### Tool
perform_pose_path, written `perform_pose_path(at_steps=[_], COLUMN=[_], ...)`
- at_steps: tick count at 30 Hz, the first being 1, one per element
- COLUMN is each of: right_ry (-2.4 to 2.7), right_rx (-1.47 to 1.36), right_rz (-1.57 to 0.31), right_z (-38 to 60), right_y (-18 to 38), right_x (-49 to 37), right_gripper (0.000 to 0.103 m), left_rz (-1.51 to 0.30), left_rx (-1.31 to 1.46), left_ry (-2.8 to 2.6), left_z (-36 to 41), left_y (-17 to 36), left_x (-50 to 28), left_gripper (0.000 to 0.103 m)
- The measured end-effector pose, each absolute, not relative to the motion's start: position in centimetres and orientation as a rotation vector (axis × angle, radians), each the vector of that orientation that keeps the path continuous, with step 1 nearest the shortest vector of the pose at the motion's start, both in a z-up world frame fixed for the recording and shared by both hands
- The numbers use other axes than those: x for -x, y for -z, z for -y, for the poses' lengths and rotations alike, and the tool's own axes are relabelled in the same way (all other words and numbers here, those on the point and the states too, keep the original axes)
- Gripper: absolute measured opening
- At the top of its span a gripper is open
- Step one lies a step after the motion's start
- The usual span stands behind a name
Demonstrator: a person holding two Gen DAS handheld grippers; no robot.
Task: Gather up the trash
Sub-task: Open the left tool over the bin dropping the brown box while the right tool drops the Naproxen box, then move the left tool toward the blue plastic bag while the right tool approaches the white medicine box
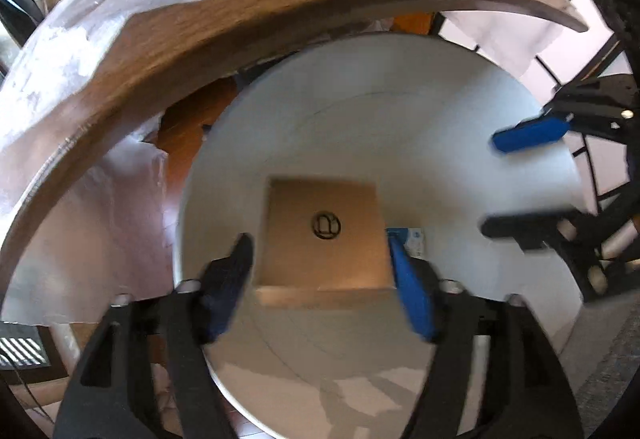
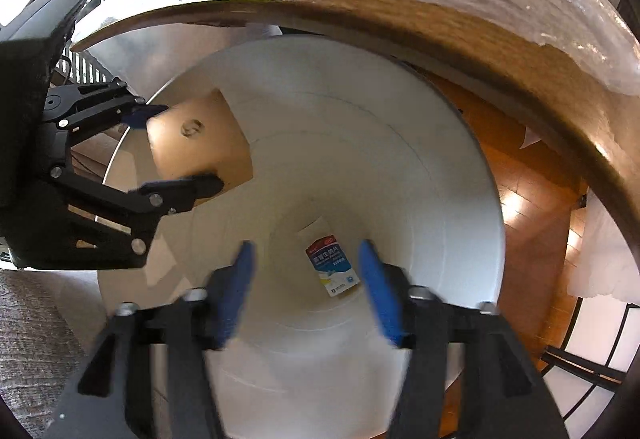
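Between our left claw's [image 1: 320, 259] fingers hangs the brown cardboard box [image 1: 324, 235], flat printed face toward the camera. The pads sit apart, at the box's two side edges; blur hides whether they press it, so we cannot tell if it's a clamp or a release. From the right wrist view the box [image 2: 196, 143] looks lodged between those fingers, over the near-left rim of the white bin [image 2: 460, 175].

Our right claw [image 2: 306, 291] is spread wide, holding nothing, and points straight down into the bin. Directly below it, between its fingertips in view, the small blue-and-white medicine carton [image 2: 332, 267] lies on the bin floor, long axis running roughly away from the claw, tilted a little left.

The box lies dead ahead of the left claw and above the bin's mouth, so we judge the drop needs only the left fingers to part further. Left hand is the one on the box; right is well apart from it, across the bin.

The wooden table edge [image 1: 168, 35], film-wrapped, curves just beyond the bin.
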State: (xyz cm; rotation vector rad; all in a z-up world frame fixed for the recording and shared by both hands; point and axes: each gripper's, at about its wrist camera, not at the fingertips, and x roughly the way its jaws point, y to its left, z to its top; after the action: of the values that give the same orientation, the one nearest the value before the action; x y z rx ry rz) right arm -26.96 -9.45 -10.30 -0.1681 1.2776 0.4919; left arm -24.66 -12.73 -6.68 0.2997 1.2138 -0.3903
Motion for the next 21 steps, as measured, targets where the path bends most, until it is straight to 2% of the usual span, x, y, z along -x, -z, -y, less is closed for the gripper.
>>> perform_pose_path(at_steps=[6,9,10,11,12,14,15,17,21], right_ry=[-0.478,-0.467,-0.457,-0.438,-0.41,-0.336,-0.29,-0.187,-0.208], right_rx=[0.159,0.147,0.151,0.159,0.168,0.184,0.19,0.145,-0.001], right_rz=[-1.254,-1.194,-1.138,-1.085,-1.017,-0.85,-0.776,-0.666,-0.716], right_z=[10.4,11.6,12.1,12.4,12.7,13.2,13.4,14.1,15.5], right_y=[8.9,5.6,3.6,1.9,0.0,-4.2,-5.8,-8.0,-8.0], right_x=[27.5,28.5,28.9,29.2,29.5,29.8,29.7,28.7,25.1], right_gripper=[0.081,0.082,0.088,0.096,0.099,0.099,0.099,0.099,0.099], left_rz=[-1.2,-1.165,-1.132,-1.089,-1.047,-0.922,-0.824,-0.755,-0.73], left_rx=[-0.293,-0.291,-0.283,-0.274,-0.27,-0.263,-0.248,-0.222,-0.171], left_ry=[0.394,0.402,0.409,0.409,0.4,0.361,0.32,0.273,0.233], left_z=[12.4,12.0,11.8,11.6,11.4,11.1,10.5,10.2,9.9], left_y=[5.4,2.8,1.1,-0.7,-2.3,-5.8,-8.1,-10.1,-11.9], left_x=[24.6,25.3,25.6,25.8,25.9,25.9,25.6,24.6,21.3], left_gripper=[0.079,0.079,0.079,0.08,0.088,0.102,0.102,0.102,0.102])
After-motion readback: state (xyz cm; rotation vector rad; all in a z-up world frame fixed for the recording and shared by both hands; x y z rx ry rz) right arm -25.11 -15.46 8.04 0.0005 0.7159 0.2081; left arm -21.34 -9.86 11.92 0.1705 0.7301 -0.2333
